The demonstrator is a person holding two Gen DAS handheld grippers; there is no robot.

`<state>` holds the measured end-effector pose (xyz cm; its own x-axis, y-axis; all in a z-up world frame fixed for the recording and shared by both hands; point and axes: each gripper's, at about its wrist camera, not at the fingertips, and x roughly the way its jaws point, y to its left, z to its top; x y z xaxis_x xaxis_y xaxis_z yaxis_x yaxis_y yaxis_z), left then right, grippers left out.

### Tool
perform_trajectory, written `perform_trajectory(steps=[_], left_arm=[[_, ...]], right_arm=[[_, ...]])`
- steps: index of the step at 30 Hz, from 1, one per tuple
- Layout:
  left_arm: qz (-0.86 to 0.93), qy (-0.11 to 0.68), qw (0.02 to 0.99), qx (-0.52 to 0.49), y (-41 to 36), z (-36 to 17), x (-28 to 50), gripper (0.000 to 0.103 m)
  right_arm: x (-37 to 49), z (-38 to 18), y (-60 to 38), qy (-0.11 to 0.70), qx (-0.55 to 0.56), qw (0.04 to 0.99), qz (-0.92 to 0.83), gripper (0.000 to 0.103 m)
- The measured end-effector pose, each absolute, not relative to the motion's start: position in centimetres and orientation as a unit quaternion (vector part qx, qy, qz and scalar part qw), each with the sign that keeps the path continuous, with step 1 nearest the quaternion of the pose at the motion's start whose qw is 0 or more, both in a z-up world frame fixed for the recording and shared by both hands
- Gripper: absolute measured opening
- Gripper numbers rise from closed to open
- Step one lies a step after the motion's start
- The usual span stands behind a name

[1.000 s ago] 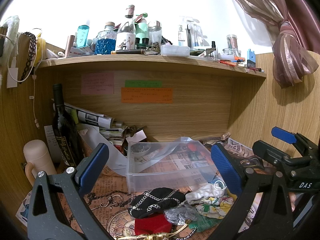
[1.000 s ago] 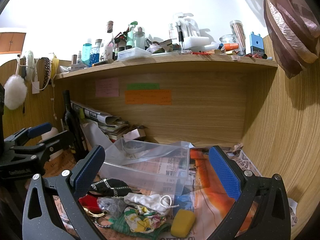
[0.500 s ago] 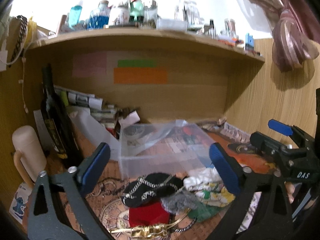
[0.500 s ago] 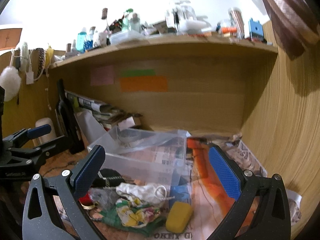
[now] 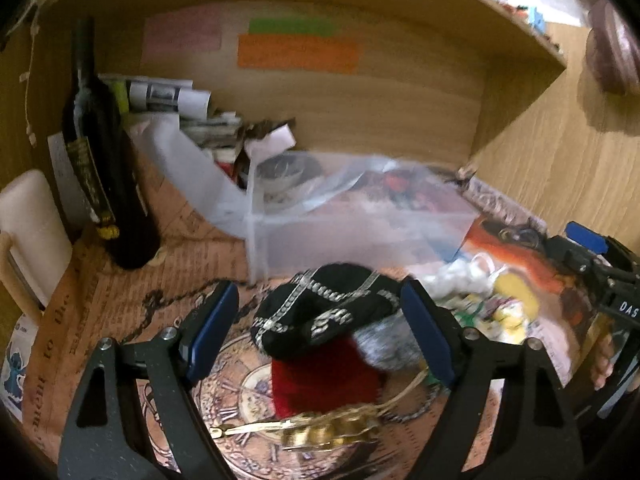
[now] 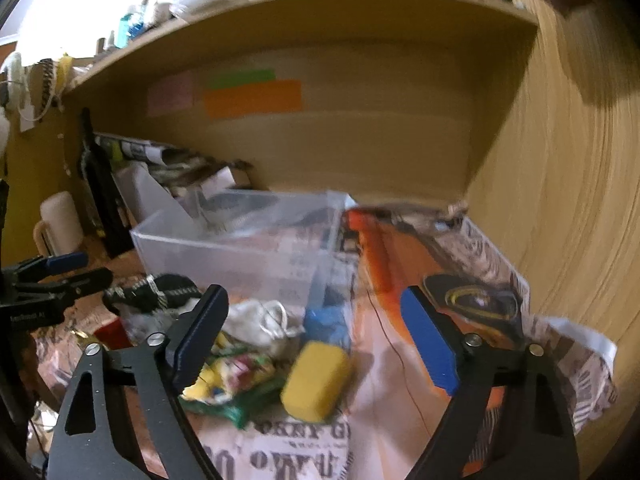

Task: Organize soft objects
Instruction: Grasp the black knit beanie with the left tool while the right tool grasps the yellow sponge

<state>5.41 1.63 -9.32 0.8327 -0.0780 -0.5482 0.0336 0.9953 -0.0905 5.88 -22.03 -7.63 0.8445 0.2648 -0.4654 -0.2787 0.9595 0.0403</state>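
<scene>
A pile of soft things lies on the newspaper-covered desk in front of a clear plastic box (image 5: 360, 228). In the left wrist view my left gripper (image 5: 320, 336) is open, its fingers on either side of a black pouch with silver trim (image 5: 324, 312), above a red cloth (image 5: 320, 380) and a grey fluffy piece (image 5: 384, 344). In the right wrist view my right gripper (image 6: 316, 340) is open just above a yellow sponge (image 6: 316, 380); a white cloth (image 6: 264, 320), a floral cloth (image 6: 236, 376) and a blue item (image 6: 328, 324) lie beside it. The clear box also shows there (image 6: 240, 248).
A dark wine bottle (image 5: 104, 168) and a cream mug (image 5: 28, 232) stand at the left. Rolled papers and clutter (image 5: 180, 108) sit behind the box. A gold chain (image 5: 328, 432) lies near the red cloth. Wooden walls (image 6: 560, 160) close in the right side and back.
Both grippers have tilted down and moved forward toward the pile. The left now straddles the black pouch; the right is over the yellow sponge. Both stay open.
</scene>
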Motion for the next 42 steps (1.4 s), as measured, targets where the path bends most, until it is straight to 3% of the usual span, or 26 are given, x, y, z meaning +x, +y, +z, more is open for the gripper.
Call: perform_trajectory(steps=[7, 19, 21, 24, 27, 32, 42], left_arm=[[-0.036, 0.323, 0.945, -0.044, 2.2, -11.3, 6.4, 0.083], [-0.052, 0.345, 0.936, -0.047, 1.9, -12.5, 8.0, 0.037], [-0.051, 0.349, 0.935, -0.048, 1.9, -12.6, 8.2, 0.028], [-0.051, 0.347, 0.936, -0.045, 1.8, -12.6, 8.3, 0.024], [-0.052, 0.345, 0.936, -0.043, 1.8, -12.5, 8.1, 0.013], [-0.05, 0.325, 0.943, -0.044, 1.9, -11.3, 7.0, 0.011], [-0.046, 0.27, 0.961, -0.038, 2.5, -7.3, 5.3, 0.01]], right_arm=[[6.6, -10.2, -23.6, 0.301, 0.012, 0.944, 0.137, 0.07], [7.1, -12.8, -23.5, 0.347, 0.03, 0.923, 0.166, 0.06], [7.3, -13.2, -23.2, 0.351, 0.028, 0.92, 0.171, 0.056], [7.4, -13.4, -23.0, 0.356, 0.026, 0.917, 0.176, 0.051], [7.5, -13.4, -22.9, 0.359, 0.026, 0.914, 0.187, 0.036], [7.4, -13.3, -22.8, 0.358, 0.029, 0.914, 0.191, 0.03], [6.6, -10.0, -23.9, 0.302, 0.036, 0.937, 0.172, 0.029]])
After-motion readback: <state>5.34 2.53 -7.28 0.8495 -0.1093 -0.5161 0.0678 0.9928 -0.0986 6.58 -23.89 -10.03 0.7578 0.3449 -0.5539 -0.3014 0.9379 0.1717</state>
